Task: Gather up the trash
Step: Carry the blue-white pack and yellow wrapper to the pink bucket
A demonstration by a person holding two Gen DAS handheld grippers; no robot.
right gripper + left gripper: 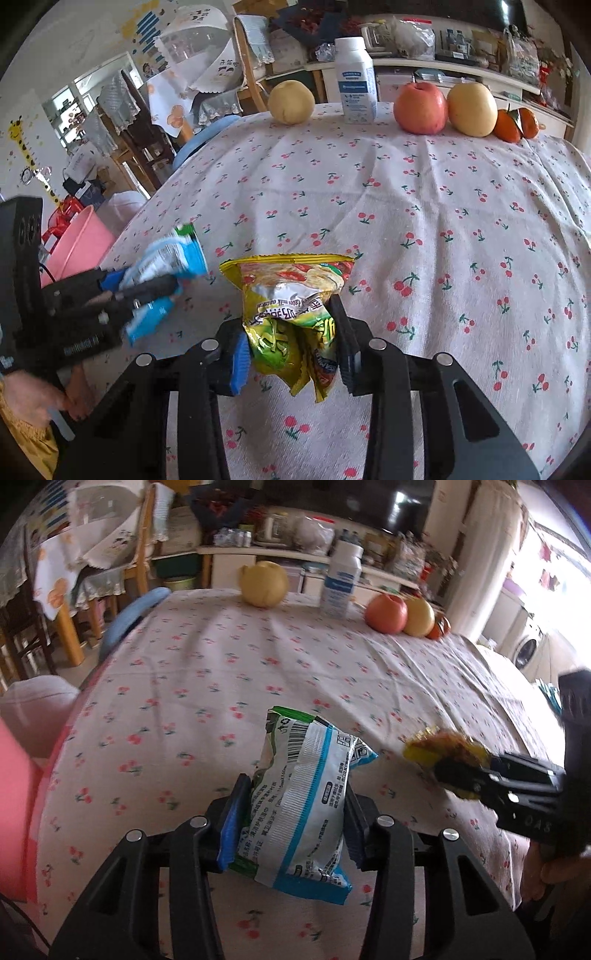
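Note:
My left gripper (pixel 295 805) is shut on a white and blue snack wrapper (pixel 306 775) and holds it above the cherry-print tablecloth (pixel 221 672). It also shows at the left of the right wrist view (pixel 147 291), with the wrapper (pixel 170 258) in it. My right gripper (pixel 291 332) is shut on a crumpled yellow and green wrapper (pixel 291 291), held over the table near its front edge. In the left wrist view the right gripper (pixel 454 771) is at the right with the yellow wrapper (pixel 439 746).
At the table's far edge stand a yellow pear (pixel 291 101), a white bottle (pixel 355 79), a red apple (pixel 420 107), another pear (pixel 472 109) and tangerines (pixel 515 123). A pink bin (pixel 81 243) stands on the floor left of the table. Chairs stand beyond.

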